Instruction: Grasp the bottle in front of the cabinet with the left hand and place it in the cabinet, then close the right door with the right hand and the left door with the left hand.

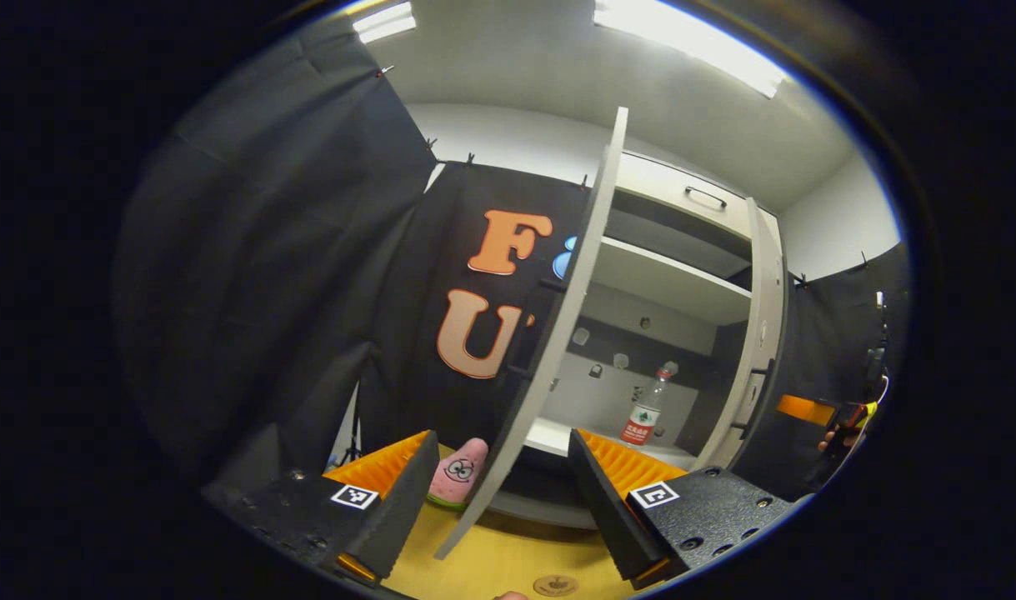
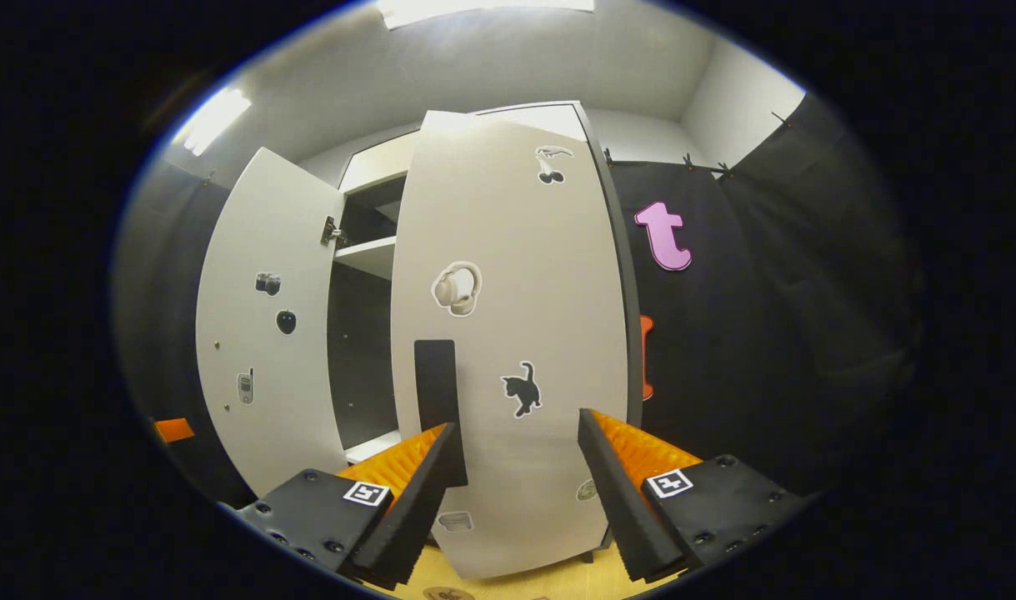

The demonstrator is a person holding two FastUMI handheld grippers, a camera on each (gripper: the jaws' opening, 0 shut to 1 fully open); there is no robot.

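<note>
In the left gripper view, the left gripper point(image 1: 503, 492) hangs released and empty, its fingers spread either side of the left door's point(image 1: 558, 333) near edge, a pink star toy point(image 1: 457, 475) just left of that edge on the wooden table point(image 1: 508, 567); the water bottle point(image 1: 645, 412) already stands upright on the cabinet's lower shelf point(image 1: 549, 433), so placing looks done; in the right gripper view, the right gripper point(image 2: 516, 467) faces the right door point(image 2: 508, 333), fingers parted around nothing, its black handle point(image 2: 435, 383) near the left finger; both doors stand ajar with free room to swing.

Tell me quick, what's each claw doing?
Left claw: open, holding nothing, astride the left door's edge.
Right claw: open, empty, facing the right door.
</note>
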